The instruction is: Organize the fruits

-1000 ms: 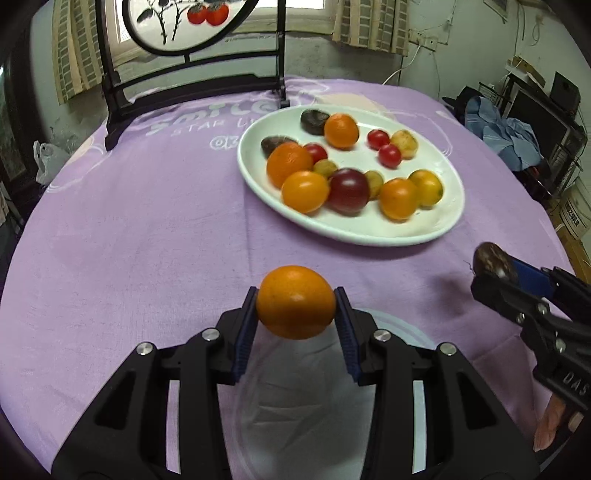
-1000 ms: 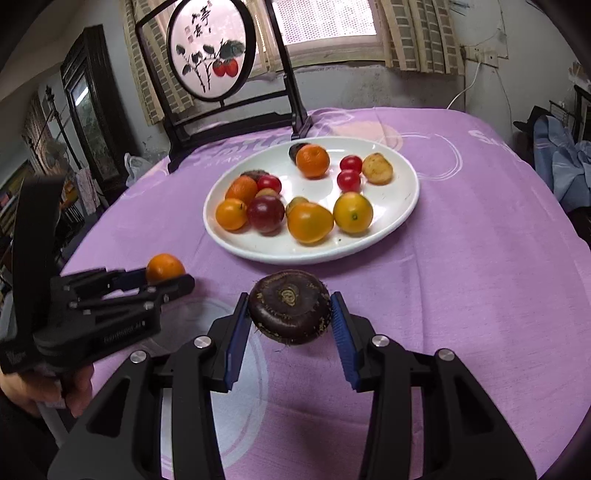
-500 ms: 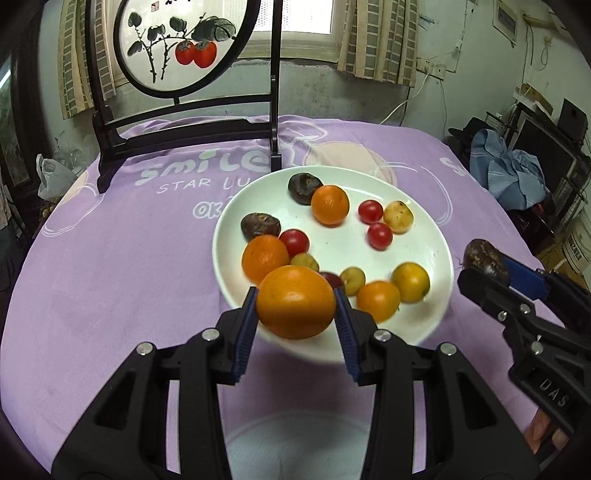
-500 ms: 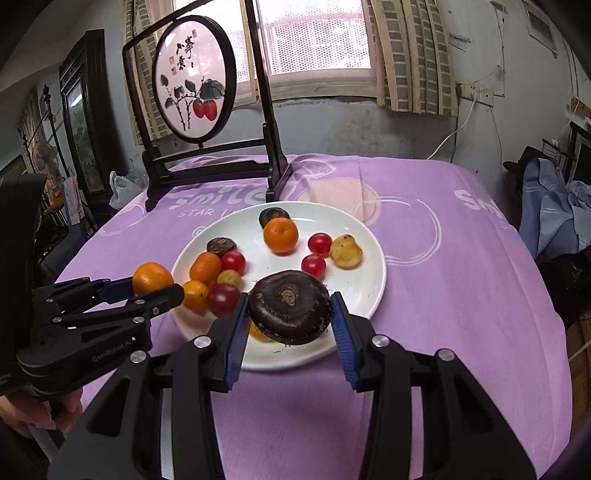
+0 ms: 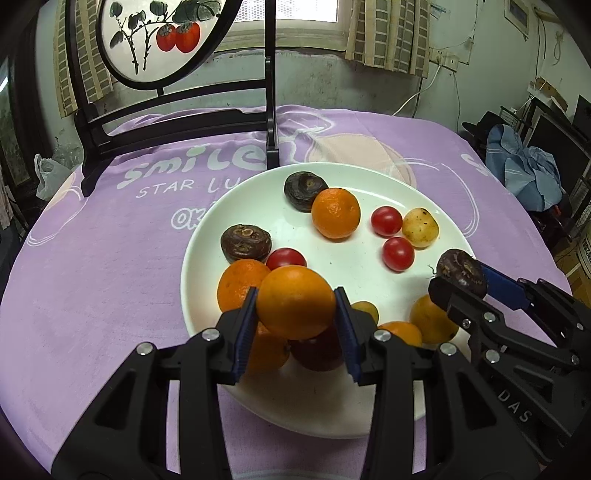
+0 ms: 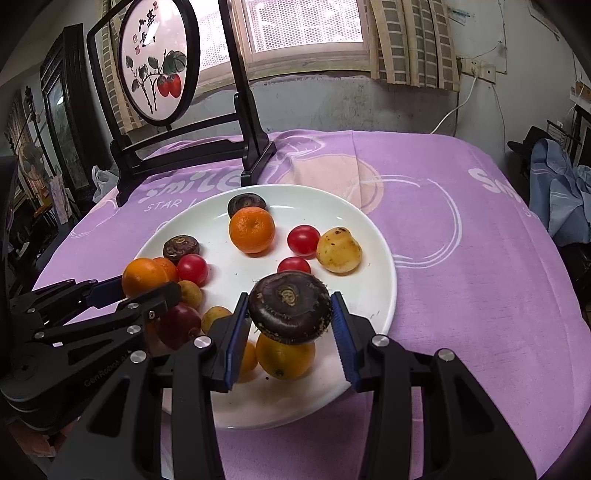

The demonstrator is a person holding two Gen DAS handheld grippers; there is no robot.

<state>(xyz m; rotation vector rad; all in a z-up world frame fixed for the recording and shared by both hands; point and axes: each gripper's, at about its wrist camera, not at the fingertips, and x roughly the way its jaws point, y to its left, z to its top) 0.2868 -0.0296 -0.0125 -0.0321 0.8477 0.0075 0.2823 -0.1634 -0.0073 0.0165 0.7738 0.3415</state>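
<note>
If the left tool (image 5: 295,314) drops its gripped orange (image 5: 295,301) (right tool (image 6: 290,319) grips a chestnut (image 6: 290,310)), fruit on the plate (image 5: 369,280) may scatter.

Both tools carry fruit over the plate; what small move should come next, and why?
Probably lower the left tool slightly toward the white plate: its orange hangs above fruit already lying there, so opening now would likely drop it onto them.

1. Purple tablecloth (image 5: 110,280) printed with white lettering, spread across the table.
2. Dark wooden stand (image 6: 192,147) at 11 o'clock, holding a round painted screen (image 6: 155,62) with red fruit and leaves.
3. Curtained window (image 6: 306,29) at 12 o'clock.
4. Blue cloth (image 5: 524,173) at 3 o'clock, off the table.
5. White cable (image 6: 454,107) on the wall at 1 o'clock.
</note>
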